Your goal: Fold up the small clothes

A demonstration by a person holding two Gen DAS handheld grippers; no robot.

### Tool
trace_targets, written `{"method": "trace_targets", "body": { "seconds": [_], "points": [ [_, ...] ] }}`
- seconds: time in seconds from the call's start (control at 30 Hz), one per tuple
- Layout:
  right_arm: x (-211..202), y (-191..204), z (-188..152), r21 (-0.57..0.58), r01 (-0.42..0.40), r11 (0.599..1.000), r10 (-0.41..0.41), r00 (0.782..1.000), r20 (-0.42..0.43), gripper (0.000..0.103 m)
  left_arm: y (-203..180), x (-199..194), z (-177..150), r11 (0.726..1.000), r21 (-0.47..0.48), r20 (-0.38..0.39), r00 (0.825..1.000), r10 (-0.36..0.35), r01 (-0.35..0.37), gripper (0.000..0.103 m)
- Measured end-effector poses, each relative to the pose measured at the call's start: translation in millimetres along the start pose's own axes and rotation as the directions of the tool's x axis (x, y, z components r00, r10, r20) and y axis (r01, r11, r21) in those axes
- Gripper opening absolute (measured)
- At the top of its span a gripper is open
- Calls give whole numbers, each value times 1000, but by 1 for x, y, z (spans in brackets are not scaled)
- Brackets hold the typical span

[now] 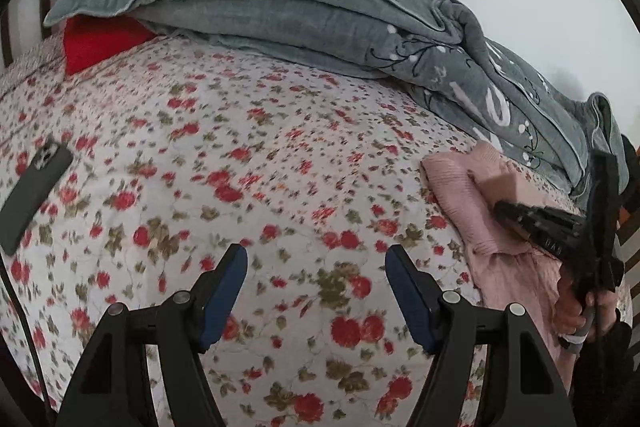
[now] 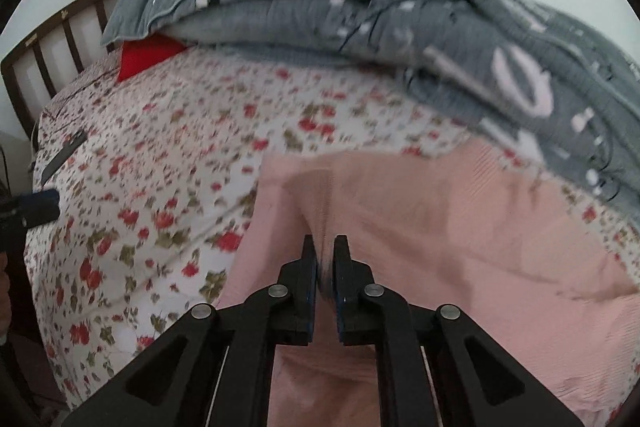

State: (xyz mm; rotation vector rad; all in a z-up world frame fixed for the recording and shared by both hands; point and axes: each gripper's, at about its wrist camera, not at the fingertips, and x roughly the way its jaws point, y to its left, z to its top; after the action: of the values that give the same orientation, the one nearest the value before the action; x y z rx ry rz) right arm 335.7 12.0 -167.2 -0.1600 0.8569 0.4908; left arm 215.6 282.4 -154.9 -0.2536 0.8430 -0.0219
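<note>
A pink ribbed garment [image 2: 460, 227] lies on the floral bedsheet [image 2: 160, 187], on the right side of the bed. My right gripper [image 2: 324, 247] is shut on a pinched fold of the pink garment and lifts it a little. In the left wrist view the same garment [image 1: 468, 195] lies at the right, with the right gripper [image 1: 516, 215] on it. My left gripper [image 1: 316, 259] is open and empty above the bare floral sheet [image 1: 240, 167], well left of the garment. Its tip [image 2: 40, 205] shows at the left edge of the right wrist view.
A grey quilt [image 1: 280, 7] is piled along the back of the bed, over a red cushion [image 1: 96, 41]. A dark phone [image 1: 32, 187] lies on the sheet at the left. A slatted wooden headboard [image 2: 52, 67] stands at the far left.
</note>
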Motion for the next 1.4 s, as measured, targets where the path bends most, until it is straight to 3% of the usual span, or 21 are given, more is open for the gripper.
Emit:
{"method": "trace_targets", "body": {
  "seconds": [0.07, 0.17, 0.3, 0.37, 0.47, 0.6, 0.7, 0.8, 0.9, 1.0, 1.1, 1.2, 1.3, 1.4],
  "points": [
    [1, 4, -4, -4, -40, 999, 40, 999, -33, 24, -11, 1, 6, 1000, 14, -1, 1000, -13, 13, 70],
    [-15, 6, -14, -20, -68, 997, 68, 997, -33, 27, -36, 8, 13, 999, 31, -6, 999, -40, 40, 70],
    [-61, -20, -27, 30, -57, 998, 56, 998, 32, 34, -82, 30, 21, 993, 49, -49, 993, -105, 108, 70],
    [-88, -50, -37, 89, -5, 996, -2, 997, 76, 41, -105, 42, 23, 988, 60, -72, 987, -141, 145, 70],
    [-120, -106, -57, 181, 123, 976, -145, 983, 115, 42, -138, 63, 27, 979, 89, -92, 980, -175, 183, 70],
    [-140, -192, -95, 305, 298, 905, -327, 944, 50, 42, -163, 93, 33, 980, 71, -115, 977, -177, 186, 62],
    [-144, -236, -115, 406, 278, 870, -310, 951, 12, 42, -172, 114, 34, 981, 67, -169, 971, -168, 182, 55],
    [-140, -263, -127, 473, 239, 848, -274, 962, 5, 42, -179, 122, 33, 987, 85, -165, 979, -120, 135, 32],
    [-123, -266, -127, 469, 211, 858, -239, 971, 0, 42, -178, 121, 32, 988, 98, -156, 983, -100, 116, 6],
    [-106, -265, -127, 472, 187, 862, -194, 980, -34, 41, -168, 103, 31, 986, 86, -108, 985, -134, 143, 6],
    [-112, -254, -127, 449, 182, 875, -216, 976, 24, 41, -165, 96, 30, 989, 90, -63, 992, -112, 118, 6],
    [-101, -257, -127, 439, 198, 876, -217, 976, -8, 41, -160, 114, 26, 994, 75, -99, 993, -70, 78, 6],
    [-87, -264, -130, 462, 192, 866, -187, 981, -57, 41, -150, 124, 22, 995, 7, -128, 987, -102, 103, 6],
    [-91, -261, -128, 463, 220, 859, -212, 975, -71, 41, -147, 122, 22, 994, -17, -130, 985, -113, 112, 12]
  ]
}}
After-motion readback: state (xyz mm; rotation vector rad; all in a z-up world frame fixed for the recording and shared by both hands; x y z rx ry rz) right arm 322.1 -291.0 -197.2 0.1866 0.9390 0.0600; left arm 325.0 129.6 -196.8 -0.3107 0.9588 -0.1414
